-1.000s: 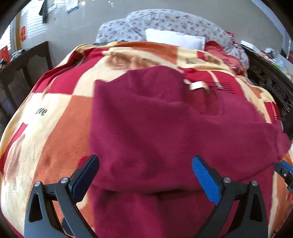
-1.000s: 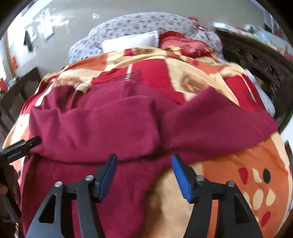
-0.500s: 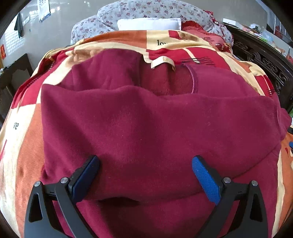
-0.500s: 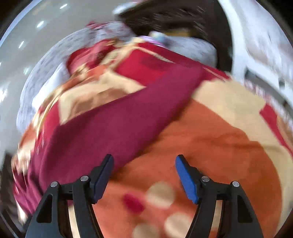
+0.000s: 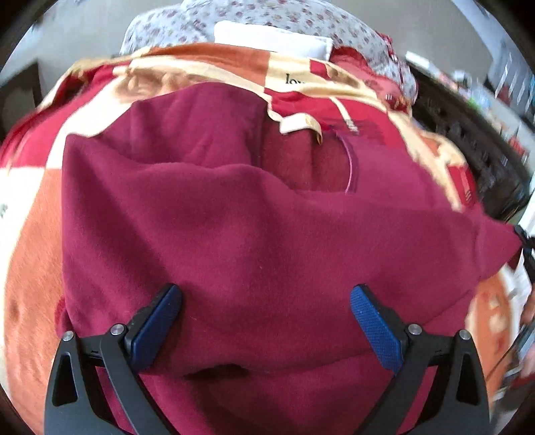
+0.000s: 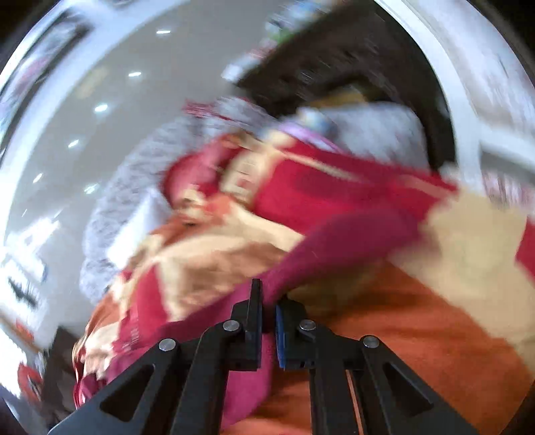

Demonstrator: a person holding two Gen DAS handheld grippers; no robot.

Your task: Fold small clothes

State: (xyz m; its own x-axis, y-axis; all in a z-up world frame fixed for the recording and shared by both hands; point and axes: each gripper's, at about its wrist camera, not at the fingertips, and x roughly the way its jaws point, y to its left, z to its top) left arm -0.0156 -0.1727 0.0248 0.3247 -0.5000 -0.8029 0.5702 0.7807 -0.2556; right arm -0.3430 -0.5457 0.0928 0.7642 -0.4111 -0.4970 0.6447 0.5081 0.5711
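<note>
The maroon garment (image 5: pixel 254 241) is pinched by the right claw (image 6: pixel 268 318); the left claw (image 5: pixel 265 321) is held released above it.

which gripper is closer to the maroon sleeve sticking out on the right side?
Right. The right gripper is shut on the maroon sleeve. The left gripper hovers open over the garment body, off to the sleeve's left.

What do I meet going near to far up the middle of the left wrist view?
Left gripper, jaws open → maroon garment → its cream neck label → patchwork blanket → white pillow → floral bedding.
</note>
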